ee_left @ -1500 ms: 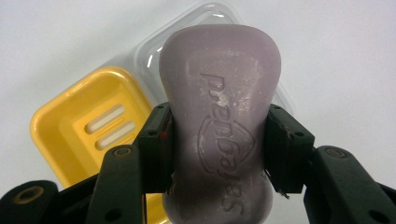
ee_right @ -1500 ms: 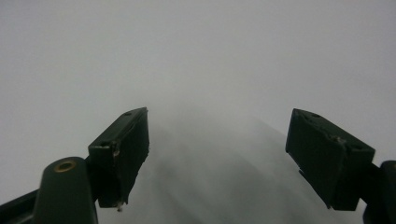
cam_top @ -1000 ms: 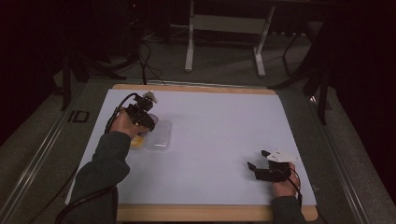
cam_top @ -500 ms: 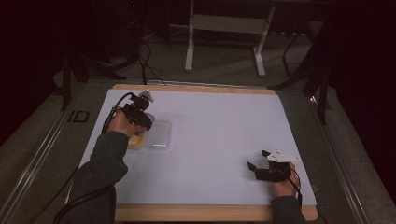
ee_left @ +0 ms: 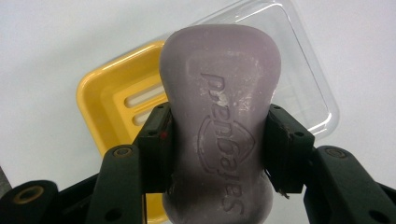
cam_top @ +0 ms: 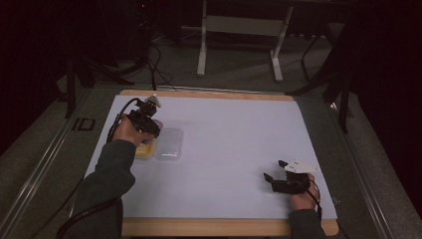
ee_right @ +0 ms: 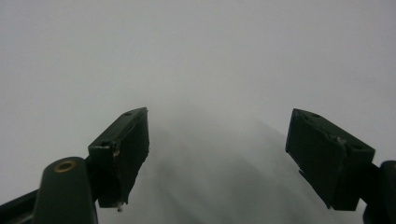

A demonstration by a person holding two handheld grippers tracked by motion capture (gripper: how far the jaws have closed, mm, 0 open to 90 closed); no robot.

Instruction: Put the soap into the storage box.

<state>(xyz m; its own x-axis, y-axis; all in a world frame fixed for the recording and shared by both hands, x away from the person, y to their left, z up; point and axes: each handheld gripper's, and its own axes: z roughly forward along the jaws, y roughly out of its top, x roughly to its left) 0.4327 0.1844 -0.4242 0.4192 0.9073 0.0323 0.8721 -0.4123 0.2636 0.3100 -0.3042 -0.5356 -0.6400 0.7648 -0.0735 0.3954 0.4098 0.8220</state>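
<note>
Looking along the left gripper [ee_left: 217, 140], we see its jaws closed against the narrow waist of a purple bar of soap [ee_left: 219, 116], held clear above a yellow soap dish [ee_left: 107, 102] and the clear lid [ee_left: 299, 79] lying just beside it. From the high view, that gripper [cam_top: 144, 119] sits at the far left of the white table [cam_top: 239, 134], over the dish [cam_top: 145, 150] and lid [cam_top: 169, 144]. Our right gripper [cam_top: 276, 172] rests near the front right, well apart, its jaws spread wide with nothing between them above bare white surface.
</note>
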